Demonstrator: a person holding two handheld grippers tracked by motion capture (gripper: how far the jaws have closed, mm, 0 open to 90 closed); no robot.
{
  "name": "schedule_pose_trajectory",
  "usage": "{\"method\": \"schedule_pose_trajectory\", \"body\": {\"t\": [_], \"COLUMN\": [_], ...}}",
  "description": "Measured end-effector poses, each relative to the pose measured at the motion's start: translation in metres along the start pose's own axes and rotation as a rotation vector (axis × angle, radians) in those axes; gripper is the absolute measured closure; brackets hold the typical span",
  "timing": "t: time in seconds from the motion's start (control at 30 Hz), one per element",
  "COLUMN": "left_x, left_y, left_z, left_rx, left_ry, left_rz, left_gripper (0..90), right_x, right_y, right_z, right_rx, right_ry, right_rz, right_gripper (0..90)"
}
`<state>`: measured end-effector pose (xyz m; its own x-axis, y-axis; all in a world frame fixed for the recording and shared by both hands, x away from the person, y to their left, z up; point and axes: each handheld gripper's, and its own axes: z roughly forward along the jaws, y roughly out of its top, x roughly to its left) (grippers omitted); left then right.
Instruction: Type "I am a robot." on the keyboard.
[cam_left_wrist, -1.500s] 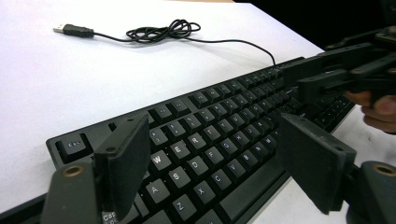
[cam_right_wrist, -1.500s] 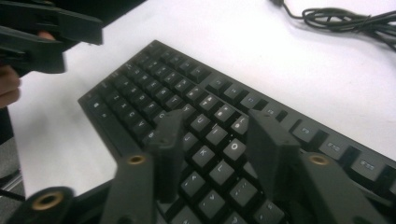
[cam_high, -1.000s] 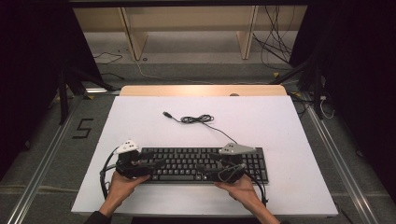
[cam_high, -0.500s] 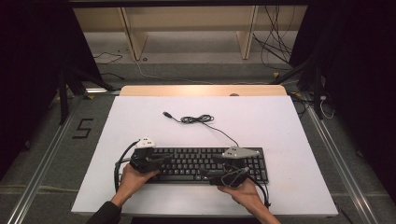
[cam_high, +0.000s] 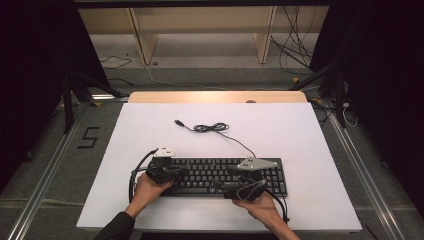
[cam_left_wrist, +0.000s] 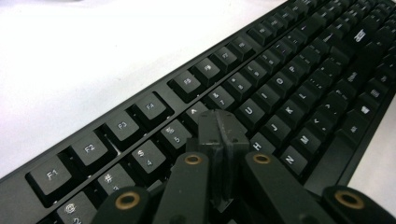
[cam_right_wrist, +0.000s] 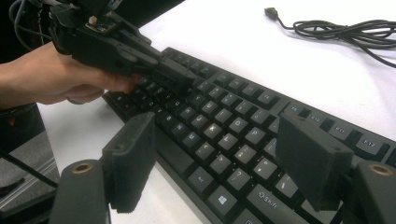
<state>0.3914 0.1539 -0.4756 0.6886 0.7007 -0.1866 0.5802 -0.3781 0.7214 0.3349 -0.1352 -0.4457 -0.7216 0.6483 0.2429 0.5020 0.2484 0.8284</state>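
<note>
A black keyboard (cam_high: 220, 172) lies near the front of the white table (cam_high: 280, 130). My left gripper (cam_high: 175, 172) hovers over the keyboard's left end. In the left gripper view its jaws (cam_left_wrist: 219, 126) have just been closing and now stand shut, pressed together above the number-row keys (cam_left_wrist: 175, 135) with nothing between them. My right gripper (cam_high: 227, 185) sits at the keyboard's front edge and points left. Its jaws (cam_right_wrist: 219, 158) stand wide open above the bottom rows of the keyboard (cam_right_wrist: 233, 116), clear of the keys. The right gripper view also has the left gripper (cam_right_wrist: 180, 77) farther off.
The keyboard's black cable (cam_high: 212, 128) lies coiled behind it and ends in a USB plug (cam_high: 177, 122); the cable (cam_right_wrist: 336, 30) is also in the right gripper view. A wooden shelf frame (cam_high: 200, 30) stands beyond the table's far edge.
My left hand has slid to the right onto the keyboard's left end, and its jaws have gone from open to shut. The right hand has stayed in place.
</note>
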Motion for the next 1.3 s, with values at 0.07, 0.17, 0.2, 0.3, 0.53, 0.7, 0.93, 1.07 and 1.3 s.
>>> {"method": "schedule_pose_trajectory", "body": {"t": [0.07, 0.17, 0.2, 0.3, 0.53, 0.7, 0.93, 1.07, 1.3], "left_x": [0.000, -0.001, -0.002, -0.001, -0.001, 0.000, 0.003, 0.004, 0.004], "left_y": [0.000, 0.000, -0.001, -0.002, -0.001, 0.001, 0.001, -0.004, -0.012], "left_z": [0.000, 0.001, 0.002, 0.003, 0.001, -0.009, -0.027, -0.037, -0.050], "left_rx": [0.001, 0.010, 0.016, 0.015, 0.006, -0.056, -0.139, -0.193, -0.244], "left_ry": [0.001, 0.011, 0.018, 0.012, 0.010, 0.003, -0.036, -0.072, -0.097], "left_rz": [-0.001, 0.007, 0.011, 0.006, 0.005, -0.020, -0.066, -0.086, -0.116], "left_gripper": [88.9, 88.9, 89.0, 89.1, 88.8, 82.8, 68.4, 58.4, 44.1], "right_x": [0.000, 0.000, 0.000, 0.001, 0.001, 0.000, 0.000, 0.000, 0.000], "right_y": [0.000, 0.000, 0.000, 0.000, 0.000, 0.000, 0.001, 0.001, 0.001], "right_z": [0.000, 0.000, 0.000, 0.000, 0.000, 0.000, 0.001, 0.001, 0.002], "right_rx": [-0.001, 0.000, 0.001, 0.001, 0.001, -0.003, -0.004, -0.006, -0.003], "right_ry": [0.001, 0.001, 0.000, 0.000, 0.000, -0.002, -0.006, -0.007, -0.004], "right_rz": [0.000, 0.000, 0.000, -0.002, -0.003, -0.003, -0.004, -0.004, -0.003], "right_gripper": [30.1, 30.1, 30.1, 30.1, 30.1, 30.1, 30.2, 30.3, 30.5]}}
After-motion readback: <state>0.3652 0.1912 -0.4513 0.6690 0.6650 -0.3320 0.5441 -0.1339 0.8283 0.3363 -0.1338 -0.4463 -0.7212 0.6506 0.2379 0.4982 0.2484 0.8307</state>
